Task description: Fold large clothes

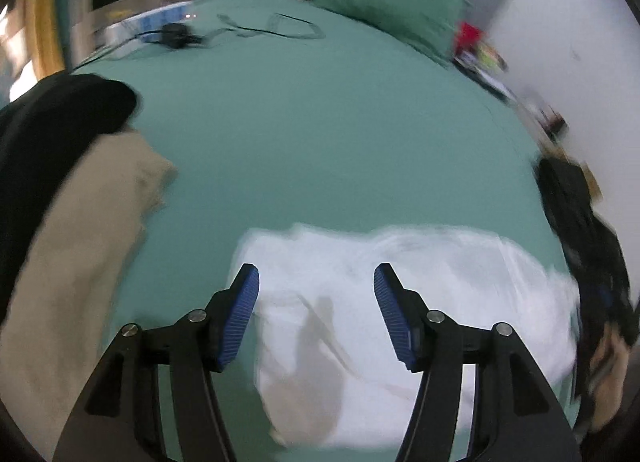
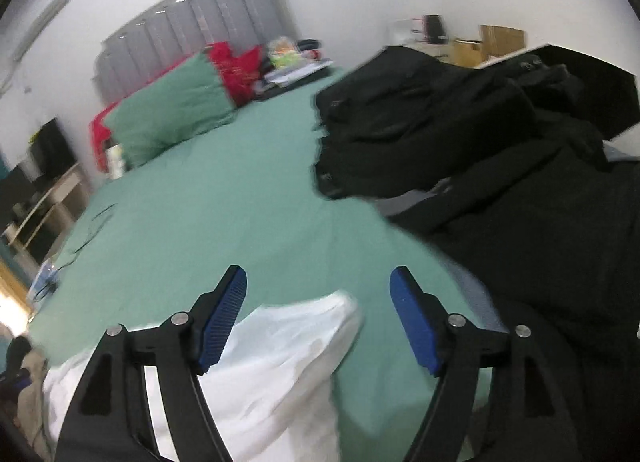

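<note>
While both the left gripper (image 1: 316,282) and the right gripper (image 2: 318,286) stand wide and hold nothing, the white garment (image 1: 400,302) lies on the green bed sheet (image 1: 320,141). Its fold may loosen; the black clothes (image 2: 500,161) nearby could get caught.

Bed sheet (image 1: 320,133): matt green cloth, smooth.
White garment (image 1: 400,302): soft matt cloth, lightly creased.
Beige garment (image 1: 80,242): matt woven cloth.
Black clothes (image 2: 500,149): dull dark fabric.
Gripper pads (image 1: 240,314): ribbed blue, on matt black plastic arms.
</note>
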`<state>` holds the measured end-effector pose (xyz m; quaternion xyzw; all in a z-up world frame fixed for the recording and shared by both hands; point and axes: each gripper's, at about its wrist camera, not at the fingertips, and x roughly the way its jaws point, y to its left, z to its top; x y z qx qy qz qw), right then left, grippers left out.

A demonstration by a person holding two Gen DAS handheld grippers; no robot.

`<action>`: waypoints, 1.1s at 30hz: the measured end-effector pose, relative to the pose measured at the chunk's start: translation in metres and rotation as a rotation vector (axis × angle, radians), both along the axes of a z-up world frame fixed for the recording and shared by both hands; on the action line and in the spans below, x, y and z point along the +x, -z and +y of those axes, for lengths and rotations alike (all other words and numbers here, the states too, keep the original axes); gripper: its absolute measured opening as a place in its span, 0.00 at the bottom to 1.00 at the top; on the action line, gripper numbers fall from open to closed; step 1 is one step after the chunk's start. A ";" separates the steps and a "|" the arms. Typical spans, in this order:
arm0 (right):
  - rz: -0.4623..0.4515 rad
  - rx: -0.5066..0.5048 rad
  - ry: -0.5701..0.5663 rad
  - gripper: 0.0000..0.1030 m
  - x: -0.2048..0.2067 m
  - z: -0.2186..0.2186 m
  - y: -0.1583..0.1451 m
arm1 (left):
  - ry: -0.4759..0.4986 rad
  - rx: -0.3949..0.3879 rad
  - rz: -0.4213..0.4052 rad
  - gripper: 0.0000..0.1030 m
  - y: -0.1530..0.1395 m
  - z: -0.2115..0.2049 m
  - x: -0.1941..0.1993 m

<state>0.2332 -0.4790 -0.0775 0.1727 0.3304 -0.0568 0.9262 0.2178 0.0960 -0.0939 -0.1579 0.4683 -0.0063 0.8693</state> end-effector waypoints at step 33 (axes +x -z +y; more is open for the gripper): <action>0.056 0.301 -0.400 0.03 0.024 0.071 0.035 | 0.130 -0.064 -0.065 0.03 0.002 -0.075 0.044</action>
